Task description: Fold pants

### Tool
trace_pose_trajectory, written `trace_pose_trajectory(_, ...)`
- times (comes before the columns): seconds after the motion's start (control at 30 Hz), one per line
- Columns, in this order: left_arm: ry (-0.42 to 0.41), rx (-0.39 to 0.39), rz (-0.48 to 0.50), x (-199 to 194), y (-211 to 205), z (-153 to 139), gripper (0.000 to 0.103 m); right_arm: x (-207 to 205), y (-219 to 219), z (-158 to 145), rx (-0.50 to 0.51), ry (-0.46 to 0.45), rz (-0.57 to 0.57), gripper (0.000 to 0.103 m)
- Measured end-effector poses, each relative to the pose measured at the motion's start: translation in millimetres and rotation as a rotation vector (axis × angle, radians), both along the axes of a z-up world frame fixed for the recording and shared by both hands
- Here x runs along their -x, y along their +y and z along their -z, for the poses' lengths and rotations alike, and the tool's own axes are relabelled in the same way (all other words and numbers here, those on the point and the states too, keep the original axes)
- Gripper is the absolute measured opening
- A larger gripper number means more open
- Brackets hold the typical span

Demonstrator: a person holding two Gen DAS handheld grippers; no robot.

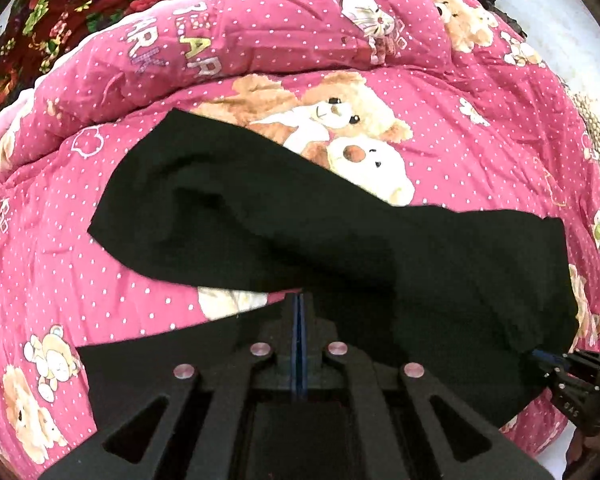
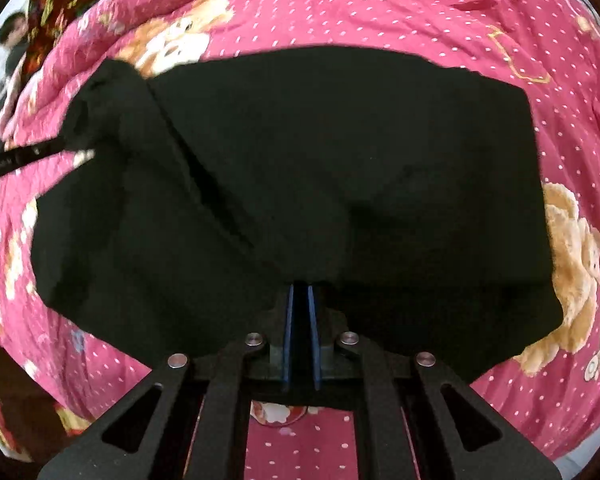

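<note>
My left tongs clamped on black fabric pants | my right tongs clamped on another edge | pants lifted, draped over pink teddy-bear quilt

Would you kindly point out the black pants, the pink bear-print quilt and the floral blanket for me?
black pants [image 2: 340, 160]: right wrist view, on the flat middle of the cloth.
pink bear-print quilt [image 1: 480, 152]: left wrist view, on a bare dotted patch.
floral blanket [image 1: 60, 8]: left wrist view, on its flowered surface, top left.

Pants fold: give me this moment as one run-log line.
stage: mid-fold | left gripper: shut on black pants | right gripper: shut on pants edge | surface: pink teddy-bear quilt
</note>
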State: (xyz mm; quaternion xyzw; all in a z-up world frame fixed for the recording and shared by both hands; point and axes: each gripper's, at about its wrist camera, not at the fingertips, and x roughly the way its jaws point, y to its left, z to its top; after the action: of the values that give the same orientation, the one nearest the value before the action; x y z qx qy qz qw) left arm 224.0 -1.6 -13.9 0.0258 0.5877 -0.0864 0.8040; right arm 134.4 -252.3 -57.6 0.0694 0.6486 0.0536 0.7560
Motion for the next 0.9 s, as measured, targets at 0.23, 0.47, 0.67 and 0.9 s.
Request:
trace_pose_trajectory(0.23,0.014,0.027,-0.005,-26,-13,1,0.009,-7,-24,-18,0.017,-0.01,0.12,0.045)
trace_pose_trajectory(0.47,0.024,0.017,0.025,-37,-25,6,0.014,-24,-27,-36,0.048,-0.033,0.135,0.045)
trace_pose_trajectory(0.67,0.039,0.021,0.012,-43,-24,11,0.015,-28,-26,-33,0.072,-0.032,0.133,0.045)
trace_pose_trajectory(0.9,0.048,0.023,-0.011,-54,-20,18,0.025,-29,-26,-25,0.068,-0.02,0.133,0.045)
